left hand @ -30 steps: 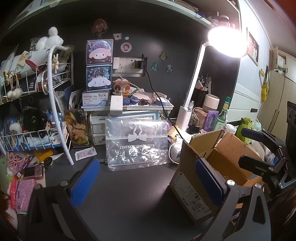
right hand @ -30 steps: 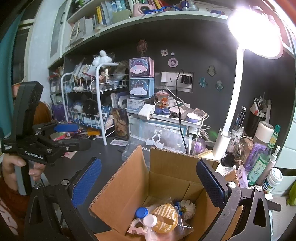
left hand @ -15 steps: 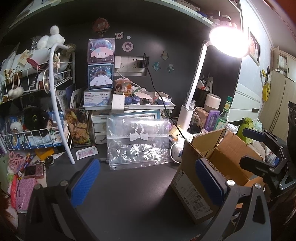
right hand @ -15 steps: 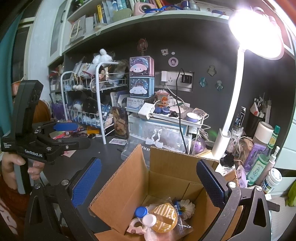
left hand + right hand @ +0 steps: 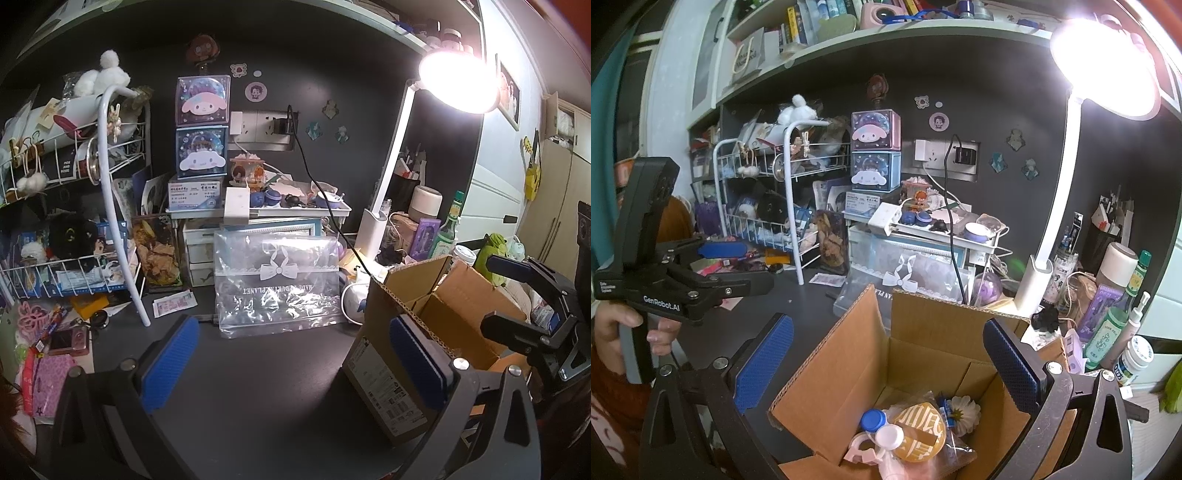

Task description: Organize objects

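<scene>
An open cardboard box (image 5: 923,332) stands on the dark desk; it also shows in the left wrist view (image 5: 424,317) at the right. Inside lie a round gold badge (image 5: 919,432), a white flower (image 5: 966,410), a blue-and-white contact lens case (image 5: 882,428) and plastic wrapping. My right gripper (image 5: 886,358) is open and empty, held over the box. My left gripper (image 5: 291,362) is open and empty above the bare desk, left of the box; it also appears in the right wrist view (image 5: 724,266).
A clear plastic pouch with a bow (image 5: 277,284) leans against small drawers. A white wire rack (image 5: 74,221) full of plush toys stands at the left. A lit desk lamp (image 5: 454,85), bottles (image 5: 1123,314) and a pink camera (image 5: 68,339) crowd the edges.
The left wrist view has shifted slightly, so the pouch and rack sit a little further right and lower. The right gripper has barely moved over the box.
</scene>
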### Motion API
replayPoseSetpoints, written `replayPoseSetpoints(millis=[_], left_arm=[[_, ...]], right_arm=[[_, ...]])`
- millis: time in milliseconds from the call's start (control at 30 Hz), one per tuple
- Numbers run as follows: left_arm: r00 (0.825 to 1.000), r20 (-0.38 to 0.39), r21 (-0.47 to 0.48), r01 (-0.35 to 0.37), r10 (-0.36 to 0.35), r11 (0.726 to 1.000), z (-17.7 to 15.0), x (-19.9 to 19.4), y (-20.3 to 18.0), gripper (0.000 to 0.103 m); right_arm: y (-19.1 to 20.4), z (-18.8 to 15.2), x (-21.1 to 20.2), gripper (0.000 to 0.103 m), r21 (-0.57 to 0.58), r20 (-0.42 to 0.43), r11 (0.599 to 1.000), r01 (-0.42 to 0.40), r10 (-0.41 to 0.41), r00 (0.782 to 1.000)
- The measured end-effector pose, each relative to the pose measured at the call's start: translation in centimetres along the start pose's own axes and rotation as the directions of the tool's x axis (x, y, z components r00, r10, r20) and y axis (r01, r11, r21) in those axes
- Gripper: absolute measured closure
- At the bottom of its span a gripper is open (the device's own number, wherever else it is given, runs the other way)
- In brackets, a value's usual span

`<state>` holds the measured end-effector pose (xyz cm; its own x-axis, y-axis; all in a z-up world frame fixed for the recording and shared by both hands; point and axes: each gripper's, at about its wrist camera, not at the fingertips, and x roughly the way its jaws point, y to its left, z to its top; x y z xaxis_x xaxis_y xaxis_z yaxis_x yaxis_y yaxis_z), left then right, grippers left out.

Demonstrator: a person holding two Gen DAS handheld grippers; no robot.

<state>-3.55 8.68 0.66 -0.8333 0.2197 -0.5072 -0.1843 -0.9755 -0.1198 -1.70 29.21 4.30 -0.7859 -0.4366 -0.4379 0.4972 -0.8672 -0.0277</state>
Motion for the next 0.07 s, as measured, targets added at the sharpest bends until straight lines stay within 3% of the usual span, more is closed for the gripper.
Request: replayPoseSetpoints(millis=[67], left_arm=[[1.000, -0.001, -0.001, -0.004, 0.004, 1.000, -0.01, 0.04, 0.04, 0.001]], right_arm=[[0.04, 0.02, 0.00, 0.000, 0.000, 0.000, 1.000, 0.001, -0.001, 1.000]])
